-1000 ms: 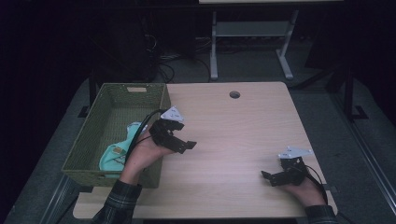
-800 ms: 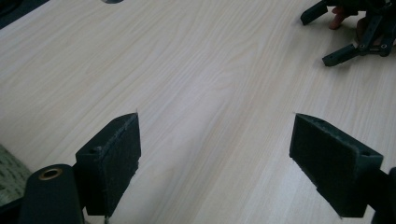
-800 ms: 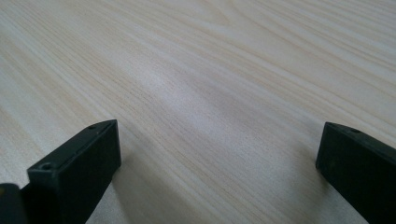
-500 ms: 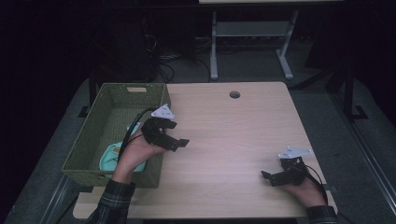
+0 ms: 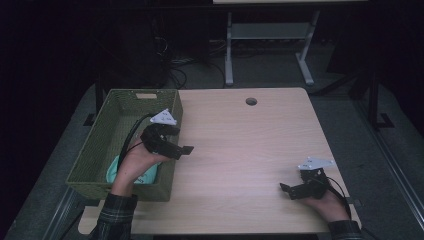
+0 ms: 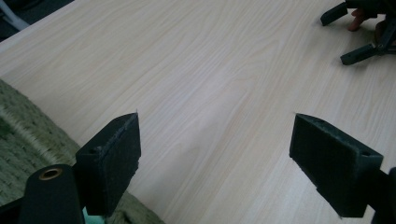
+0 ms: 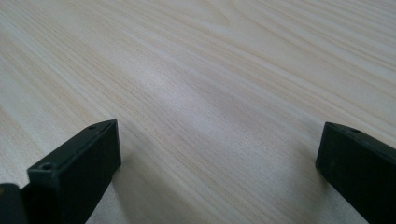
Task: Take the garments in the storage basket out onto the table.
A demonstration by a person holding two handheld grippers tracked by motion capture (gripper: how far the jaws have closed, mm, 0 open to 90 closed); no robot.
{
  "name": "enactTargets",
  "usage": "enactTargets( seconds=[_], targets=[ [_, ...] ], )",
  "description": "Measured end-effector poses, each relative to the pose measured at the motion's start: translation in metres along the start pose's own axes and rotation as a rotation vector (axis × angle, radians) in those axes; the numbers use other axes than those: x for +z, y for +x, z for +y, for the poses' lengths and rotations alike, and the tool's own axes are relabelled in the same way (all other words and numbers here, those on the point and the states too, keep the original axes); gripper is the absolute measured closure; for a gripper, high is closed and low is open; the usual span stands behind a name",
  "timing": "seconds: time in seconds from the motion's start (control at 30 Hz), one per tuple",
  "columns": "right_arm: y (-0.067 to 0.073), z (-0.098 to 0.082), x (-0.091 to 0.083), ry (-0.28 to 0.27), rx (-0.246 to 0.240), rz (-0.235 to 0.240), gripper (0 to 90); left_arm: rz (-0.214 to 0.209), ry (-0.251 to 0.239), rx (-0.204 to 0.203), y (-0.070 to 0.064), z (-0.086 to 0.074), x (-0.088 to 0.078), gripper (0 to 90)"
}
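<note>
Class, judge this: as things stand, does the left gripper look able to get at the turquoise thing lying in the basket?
Probably yes. The left gripper is open beside the basket, whose top is open; the turquoise thing lies under that hand.

High view overlooks the table [image 5: 240, 145]; both gripper views skim it closely.

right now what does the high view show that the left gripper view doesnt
High view alone: the turquoise item lying in the green basket, the hole in the tabletop, and the left gripper from outside. Left gripper view alone: its own pads close up, wide apart with nothing between. Both: the wooden table, basket weave, and the right gripper.
</note>
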State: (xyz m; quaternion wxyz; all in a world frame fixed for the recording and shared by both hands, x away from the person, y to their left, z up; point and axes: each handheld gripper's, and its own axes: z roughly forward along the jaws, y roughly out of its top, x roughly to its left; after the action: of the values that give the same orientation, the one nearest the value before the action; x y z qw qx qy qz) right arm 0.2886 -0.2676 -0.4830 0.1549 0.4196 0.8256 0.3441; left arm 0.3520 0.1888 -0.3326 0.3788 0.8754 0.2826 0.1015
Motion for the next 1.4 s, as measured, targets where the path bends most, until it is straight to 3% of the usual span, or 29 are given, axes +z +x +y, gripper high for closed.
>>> enactTargets(
  seconds=[0.93, 1.4],
  targets=[
    [0.0, 0.0, 0.0, -0.001, -0.001, 0.002, 0.0, 0.084, -0.012, -0.076, 0.03, -0.021, -0.033, 16.0],
    [0.0, 0.0, 0.0, 0.0, -0.001, 0.002, 0.0, 0.153, 0.004, -0.093, 0.044, -0.034, -0.047, 16.3]
  ],
)
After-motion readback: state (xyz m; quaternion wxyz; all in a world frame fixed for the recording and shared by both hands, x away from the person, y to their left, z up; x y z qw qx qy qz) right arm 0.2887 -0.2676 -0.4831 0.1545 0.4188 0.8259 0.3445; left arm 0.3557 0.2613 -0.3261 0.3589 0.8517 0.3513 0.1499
